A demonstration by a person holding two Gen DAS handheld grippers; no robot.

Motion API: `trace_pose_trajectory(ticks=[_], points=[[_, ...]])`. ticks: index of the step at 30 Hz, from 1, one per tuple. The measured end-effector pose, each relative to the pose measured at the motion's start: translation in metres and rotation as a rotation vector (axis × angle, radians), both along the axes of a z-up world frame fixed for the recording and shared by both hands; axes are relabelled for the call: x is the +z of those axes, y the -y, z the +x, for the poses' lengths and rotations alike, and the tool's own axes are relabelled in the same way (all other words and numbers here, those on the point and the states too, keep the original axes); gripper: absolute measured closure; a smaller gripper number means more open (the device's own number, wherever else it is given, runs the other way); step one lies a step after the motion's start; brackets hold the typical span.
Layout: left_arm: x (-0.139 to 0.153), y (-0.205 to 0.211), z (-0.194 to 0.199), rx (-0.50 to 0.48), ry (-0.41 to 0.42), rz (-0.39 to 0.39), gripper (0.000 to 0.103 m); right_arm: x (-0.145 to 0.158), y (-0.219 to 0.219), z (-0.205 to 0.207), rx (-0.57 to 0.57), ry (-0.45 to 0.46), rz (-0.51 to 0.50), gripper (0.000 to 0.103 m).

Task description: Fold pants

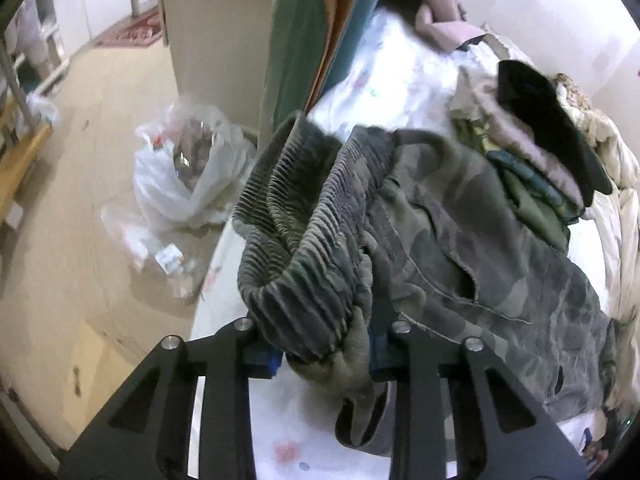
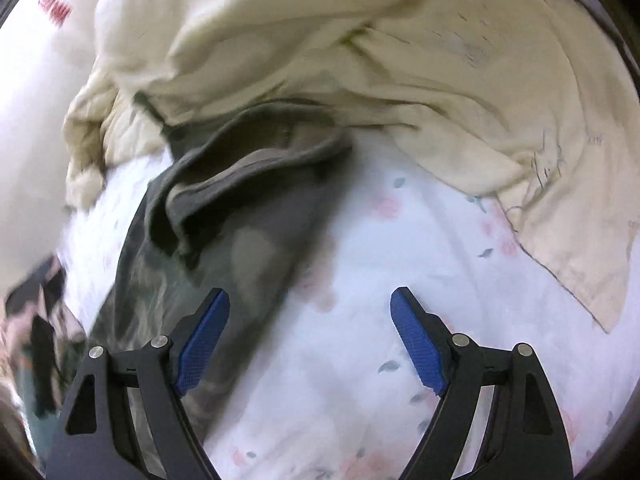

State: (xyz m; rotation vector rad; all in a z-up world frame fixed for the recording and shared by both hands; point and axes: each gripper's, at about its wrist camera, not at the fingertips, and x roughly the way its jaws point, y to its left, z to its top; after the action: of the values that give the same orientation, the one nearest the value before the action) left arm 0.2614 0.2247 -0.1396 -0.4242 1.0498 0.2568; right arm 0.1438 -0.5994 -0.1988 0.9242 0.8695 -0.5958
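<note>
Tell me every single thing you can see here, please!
pants: one, camouflage green, on the bed, waistband pinched in the left gripper
bed sheet: one, white with pink flowers, under the pants
blanket: one, cream, bunched at the far side of the bed
clothes pile: several, green, pink and black, beyond the pants
plastic bag: one, white, on the floor beside the bed
rug: one, red, far across the floor
left gripper: one, black, shut on the waistband
right gripper: one, black with blue pads, open above the sheet
</note>
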Motion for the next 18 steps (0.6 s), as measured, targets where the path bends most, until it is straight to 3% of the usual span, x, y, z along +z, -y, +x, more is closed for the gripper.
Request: trace_pose_trajectory(ticks=[2, 7, 13, 14, 16, 17, 18], points=[[0.017, 0.003, -0.007, -0.004, 0.029, 0.000, 0.082, 0.000, 0.003, 0.006, 0.026, 0.002, -0.021, 0.018], [0.033, 0.011, -0.005, -0.027, 0.051, 0.056, 0.084, -0.006, -0.007, 0.049, 0.243, -0.070, -0.154, 0.018], [0.022, 0.016, -0.002, -0.027, 0.009, 0.115, 0.084, -0.017, 0.021, 0.071, 0.219, 0.038, -0.096, 0.022], [0.020, 0.017, -0.002, -0.027, 0.005, 0.124, 0.084, -0.018, 0.023, 0.075, 0.227, 0.068, -0.087, 0.029], [0.019, 0.021, -0.001, -0.028, -0.005, 0.152, 0.084, -0.023, 0.027, 0.086, 0.241, 0.107, -0.055, 0.052], [0.019, 0.023, 0.000, -0.027, -0.012, 0.165, 0.084, -0.026, 0.027, 0.092, 0.262, 0.142, -0.020, 0.068], [0.019, 0.025, 0.001, -0.027, -0.017, 0.178, 0.084, -0.029, 0.026, 0.096, 0.266, 0.136, -0.011, 0.076]])
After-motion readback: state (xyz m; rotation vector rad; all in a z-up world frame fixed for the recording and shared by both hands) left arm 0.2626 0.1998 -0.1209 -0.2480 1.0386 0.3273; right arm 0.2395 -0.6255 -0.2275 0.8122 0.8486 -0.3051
